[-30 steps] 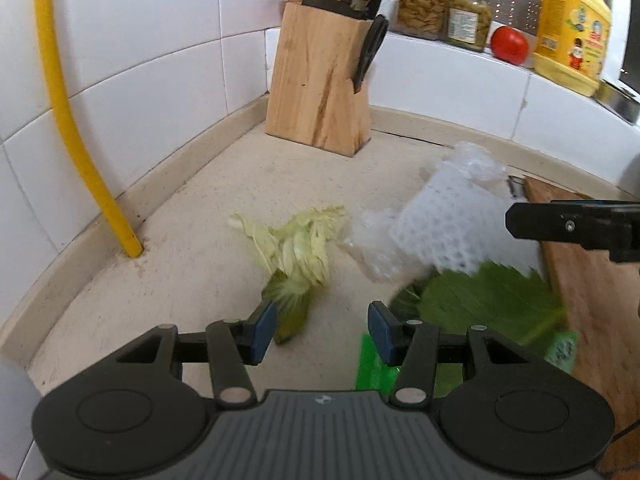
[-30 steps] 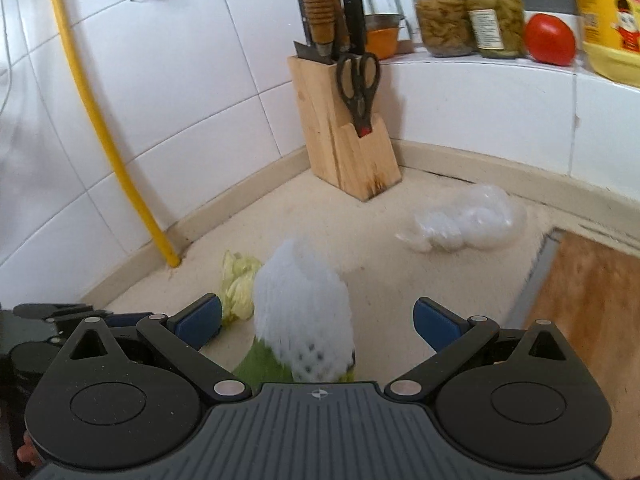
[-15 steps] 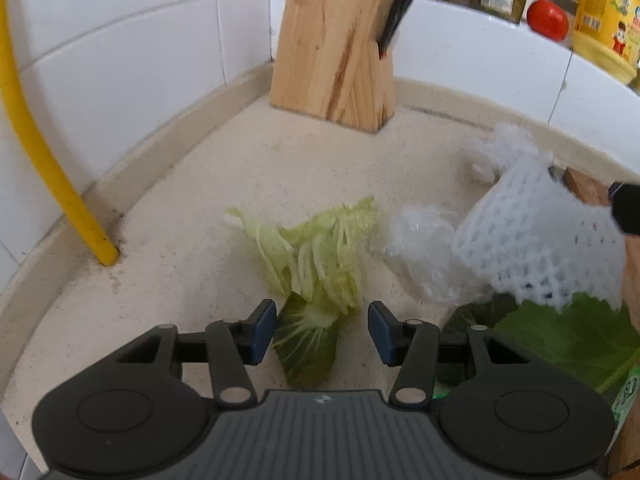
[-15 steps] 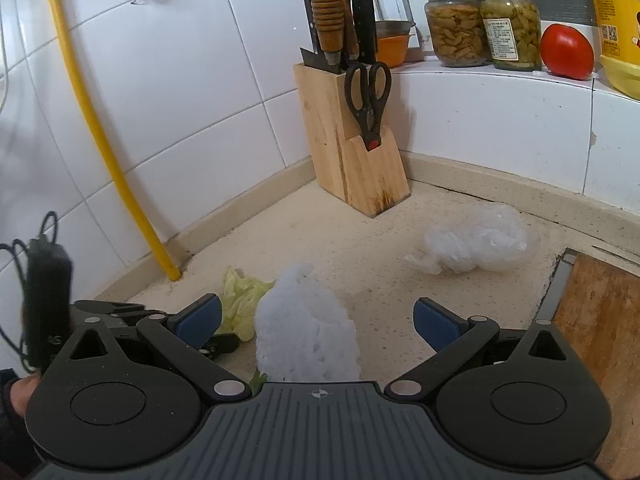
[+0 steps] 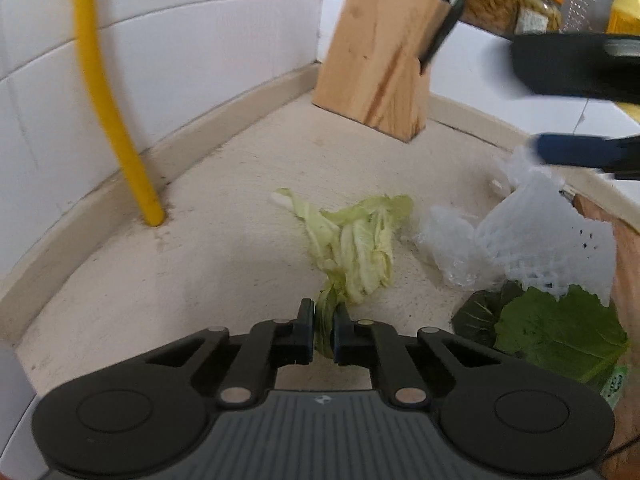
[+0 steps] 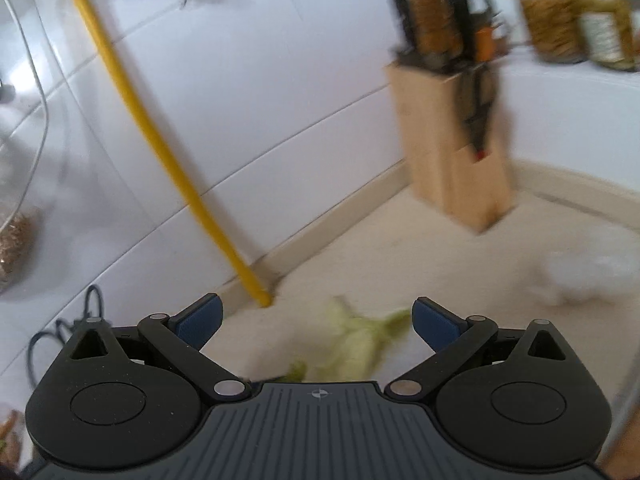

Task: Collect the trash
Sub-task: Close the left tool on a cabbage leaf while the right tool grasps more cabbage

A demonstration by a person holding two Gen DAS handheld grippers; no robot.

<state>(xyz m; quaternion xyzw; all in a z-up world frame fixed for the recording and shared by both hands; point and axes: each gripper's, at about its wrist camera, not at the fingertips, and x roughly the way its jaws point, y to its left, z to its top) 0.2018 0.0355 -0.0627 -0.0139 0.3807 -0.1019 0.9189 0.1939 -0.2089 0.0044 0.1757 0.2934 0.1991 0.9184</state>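
Left claw (image 5: 323,330) closing, cabbage scrap (image 5: 352,244) stem pinched between pads.

Gripper: right gripper (image 6: 316,320) with jaws spread wide, nothing between them
Leaves: cabbage leaves (image 6: 352,344) beyond the fingers
Pipe: yellow pipe (image 6: 160,148) past the left finger

Bright even daylight, soft shadows, fisheye bending at edges, heavy motion blur in right view

Beige speckled countertop (image 5: 224,248) — on it cabbage scraps (image 5: 356,240), crumpled plastic (image 5: 448,240), foam net (image 5: 548,232), green leaf (image 5: 560,328), knife block (image 5: 380,56), cutting board (image 5: 628,264).
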